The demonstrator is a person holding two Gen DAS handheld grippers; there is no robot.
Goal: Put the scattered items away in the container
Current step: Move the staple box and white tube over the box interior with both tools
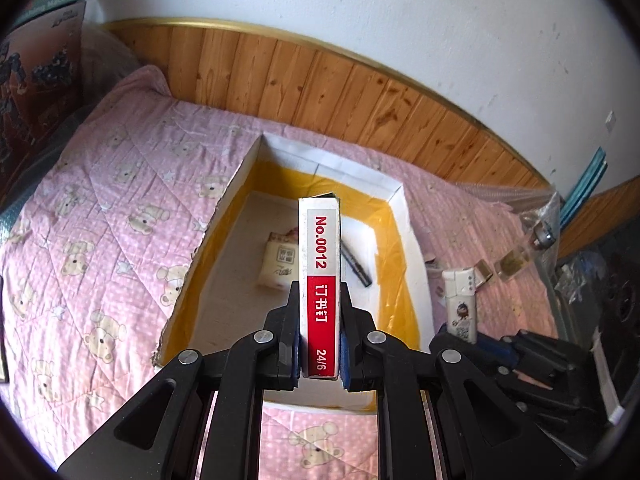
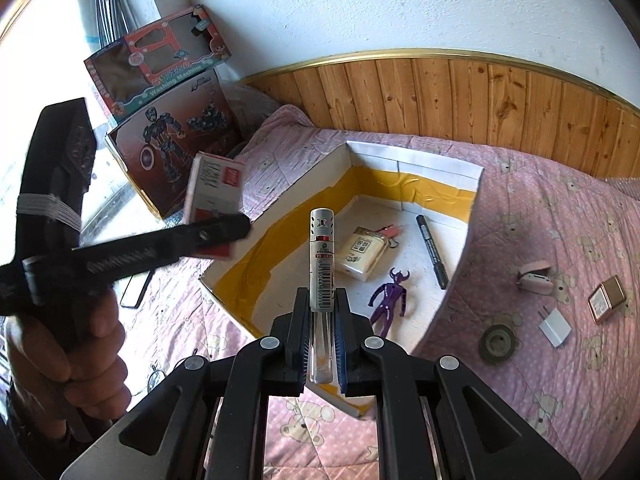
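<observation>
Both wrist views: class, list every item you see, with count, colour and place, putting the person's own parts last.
box: 1, white with yellow tape, on quilt
tissue pack: 1, cream, in box
marker: 1, black, in box
figure: 1, purple, in box
plug: 1, white, on quilt right of box
tape roll: 1, grey, on quilt
staple box: 1, red-white, in left gripper
tube: 1, white-clear, in right gripper
hand: 1, holding left gripper

Both cameras look down from close above; the box [image 1: 396,208] [image 2: 472,178] shows in the 2 views, toward 12 o'clock.
</observation>
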